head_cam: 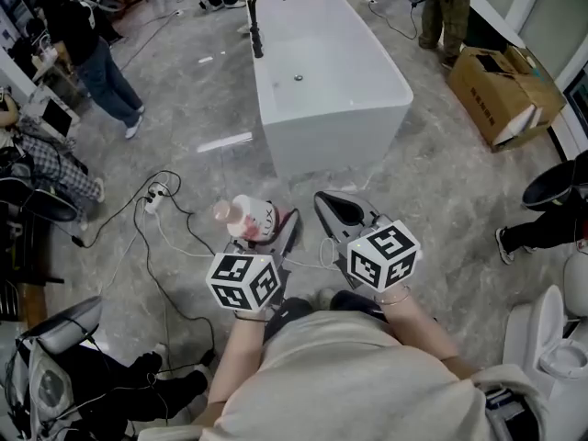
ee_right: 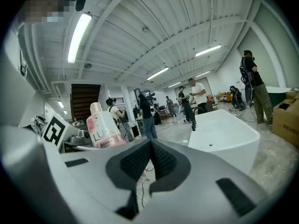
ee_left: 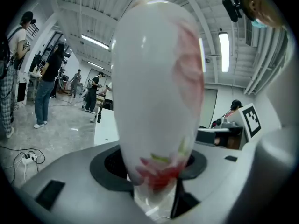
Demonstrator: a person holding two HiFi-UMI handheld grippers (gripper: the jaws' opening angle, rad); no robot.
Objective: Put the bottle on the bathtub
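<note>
The bottle [head_cam: 246,217] sits in the left claw [head_cam: 268,230] — bathtub [head_cam: 335,118] ahead of it, cardboard box [head_cam: 496,85] further right

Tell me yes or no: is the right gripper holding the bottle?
No, the right gripper has its jaws closed on nothing; the bottle shows off to its side.

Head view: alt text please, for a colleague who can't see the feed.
The left tongs grip a pink-and-white bottle just short of a white freestanding bathtub on a grey floor. The right tongs are shut and empty beside them; people and a cardboard box stand around the edges.
</note>
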